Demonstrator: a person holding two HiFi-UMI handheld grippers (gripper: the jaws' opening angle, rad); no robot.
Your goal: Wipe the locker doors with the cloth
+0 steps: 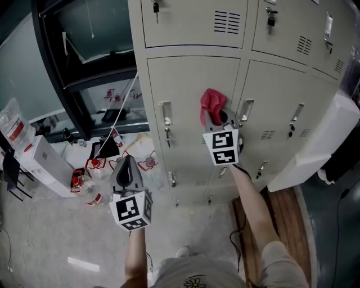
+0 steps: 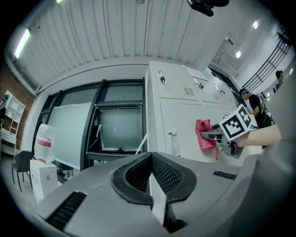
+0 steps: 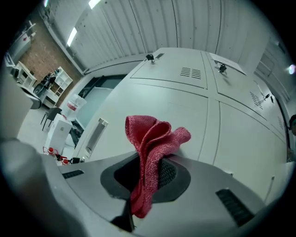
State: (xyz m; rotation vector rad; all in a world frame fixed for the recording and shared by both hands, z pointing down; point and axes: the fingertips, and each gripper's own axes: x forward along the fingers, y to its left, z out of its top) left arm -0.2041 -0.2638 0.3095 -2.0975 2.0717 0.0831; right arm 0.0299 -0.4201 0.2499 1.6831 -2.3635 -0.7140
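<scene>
A bank of pale grey lockers (image 1: 191, 73) fills the upper head view. A red cloth (image 1: 211, 105) is bunched against the middle locker door (image 1: 188, 118), held by my right gripper (image 1: 216, 119), which is shut on it. In the right gripper view the red cloth (image 3: 150, 152) sticks up from between the jaws with the door (image 3: 185, 111) right behind. My left gripper (image 1: 127, 169) hangs lower left, away from the lockers, shut with nothing in it. From the left gripper view the cloth (image 2: 204, 134) and the right gripper (image 2: 217, 137) show at the right.
Each door carries a vertical handle (image 1: 165, 122) and a small key lock (image 1: 156, 9). Left of the lockers is a dark-framed window (image 1: 84, 62). On the floor lie white boxes (image 1: 42, 163), bottles (image 1: 79, 180) and papers. A wooden strip (image 1: 281, 219) runs at the lower right.
</scene>
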